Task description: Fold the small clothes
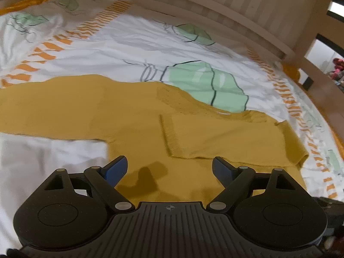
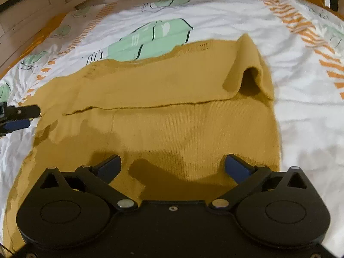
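Both grippers hover over a mustard knit sweater (image 2: 172, 111) lying on the patterned bedsheet (image 1: 129, 43) of a wooden-railed bed. On the right gripper (image 2: 173, 165) the tongs stand wide with nothing between them; the left gripper (image 1: 169, 167) is likewise spread and empty above the sweater's lower body. One sleeve (image 2: 247, 68) is folded across the sweater's chest, its cuff humped up. Soft, light and limp, the knit will likely sag and stretch, so I judge pinching a doubled edge, such as the hem or the sweater's other sleeve, safest.
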`<action>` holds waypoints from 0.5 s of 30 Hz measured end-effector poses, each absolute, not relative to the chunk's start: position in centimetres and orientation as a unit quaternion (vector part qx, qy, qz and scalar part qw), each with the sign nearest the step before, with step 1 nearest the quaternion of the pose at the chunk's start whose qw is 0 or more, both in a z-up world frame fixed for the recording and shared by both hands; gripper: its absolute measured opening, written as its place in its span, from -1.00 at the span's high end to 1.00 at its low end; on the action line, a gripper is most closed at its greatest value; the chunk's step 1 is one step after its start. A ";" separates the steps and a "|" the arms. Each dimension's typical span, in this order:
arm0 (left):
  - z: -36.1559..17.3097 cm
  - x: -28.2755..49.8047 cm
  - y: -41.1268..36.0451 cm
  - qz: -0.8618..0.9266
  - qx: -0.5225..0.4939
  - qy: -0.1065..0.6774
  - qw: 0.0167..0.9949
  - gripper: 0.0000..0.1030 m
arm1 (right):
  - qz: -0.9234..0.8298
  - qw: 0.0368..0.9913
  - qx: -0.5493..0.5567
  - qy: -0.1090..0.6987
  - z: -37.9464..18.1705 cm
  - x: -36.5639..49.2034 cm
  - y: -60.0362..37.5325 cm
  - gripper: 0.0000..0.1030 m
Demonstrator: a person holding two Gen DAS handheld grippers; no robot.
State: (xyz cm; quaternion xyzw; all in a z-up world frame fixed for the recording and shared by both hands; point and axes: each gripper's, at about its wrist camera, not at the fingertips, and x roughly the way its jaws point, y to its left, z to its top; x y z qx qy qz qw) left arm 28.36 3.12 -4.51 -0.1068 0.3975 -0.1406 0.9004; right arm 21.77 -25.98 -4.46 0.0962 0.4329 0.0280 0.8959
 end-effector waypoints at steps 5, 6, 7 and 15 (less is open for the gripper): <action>-5.2 30.3 2.0 -0.134 -0.106 0.406 0.898 -0.67 | 0.047 0.892 0.091 0.441 -4.2 21.5 -25.7 -1.00; -5.4 30.8 1.7 -0.134 -0.106 0.408 0.897 -0.67 | 0.055 0.892 0.096 0.439 -4.0 21.5 -25.6 -1.00; -5.5 31.2 1.5 -0.133 -0.107 0.411 0.895 -0.67 | 0.064 0.891 0.105 0.438 -3.8 21.4 -25.6 -1.00; -6.9 34.4 -0.5 -0.132 -0.101 0.441 0.882 -0.44 | 0.103 0.889 0.115 0.430 -2.1 21.1 -24.2 -1.00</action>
